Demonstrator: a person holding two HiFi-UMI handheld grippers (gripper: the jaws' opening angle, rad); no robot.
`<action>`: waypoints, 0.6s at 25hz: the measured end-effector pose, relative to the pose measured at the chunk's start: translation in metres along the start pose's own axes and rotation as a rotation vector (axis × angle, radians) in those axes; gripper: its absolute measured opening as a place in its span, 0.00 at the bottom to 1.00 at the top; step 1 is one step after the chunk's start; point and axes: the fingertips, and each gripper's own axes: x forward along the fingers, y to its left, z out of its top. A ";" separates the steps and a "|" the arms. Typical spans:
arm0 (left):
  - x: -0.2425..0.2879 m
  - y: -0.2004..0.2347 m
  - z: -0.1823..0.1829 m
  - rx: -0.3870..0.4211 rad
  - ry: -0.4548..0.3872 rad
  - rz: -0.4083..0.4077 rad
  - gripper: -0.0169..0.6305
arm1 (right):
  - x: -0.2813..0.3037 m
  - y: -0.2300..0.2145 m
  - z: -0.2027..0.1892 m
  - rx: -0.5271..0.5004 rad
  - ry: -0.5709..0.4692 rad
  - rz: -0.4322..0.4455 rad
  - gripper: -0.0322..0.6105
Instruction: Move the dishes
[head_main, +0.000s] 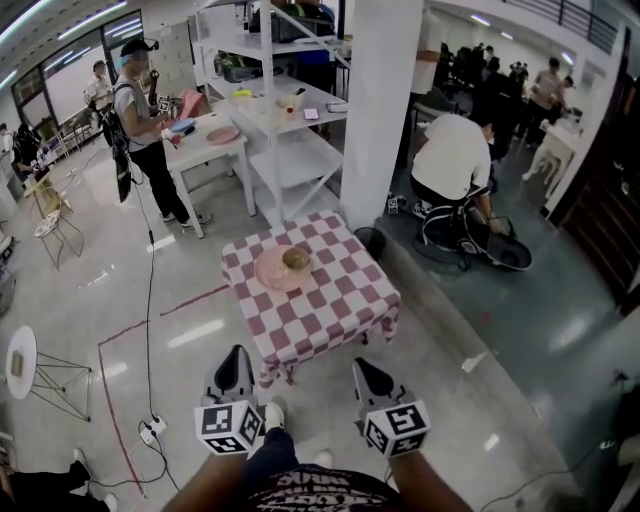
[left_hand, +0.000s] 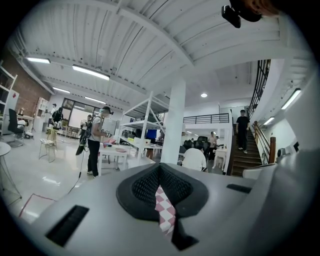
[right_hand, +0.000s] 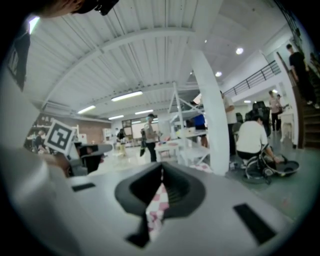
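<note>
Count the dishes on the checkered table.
2: a pink plate on the left half of the checkered table, and a small brown bowl-like dish sitting on the plate's right side. Anything under it would be hidden.

Open-plan hall, glossy grey floor (head_main: 500, 330). White pillar (head_main: 385, 110) rises behind centre, white shelving rack (head_main: 290, 150) just left of it. Person in cap (head_main: 140, 120) stands at white tabletop (head_main: 205, 140), far left. Black cable (head_main: 150, 300) runs down floor to power strip (head_main: 152, 432) near bottom edge. Red tape line (head_main: 110, 390) marks floor at left, round white side table (head_main: 20, 362) beyond it. Right of pillar, person in white shirt (head_main: 452, 155) crouches over black wheeled gear (head_main: 470, 240), type unclear. Left gripper view: person in black (left_hand: 242, 125) stands on staircase (left_hand: 245, 157) at right.
</note>
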 end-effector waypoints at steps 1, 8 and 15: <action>0.003 0.000 -0.001 -0.002 0.002 -0.001 0.06 | 0.002 -0.001 0.001 -0.001 0.001 -0.002 0.10; 0.030 0.009 -0.006 -0.003 0.024 -0.021 0.06 | 0.026 -0.011 0.005 -0.006 0.006 -0.028 0.10; 0.072 0.033 -0.008 -0.015 0.046 -0.042 0.06 | 0.069 -0.013 0.014 -0.008 0.006 -0.041 0.10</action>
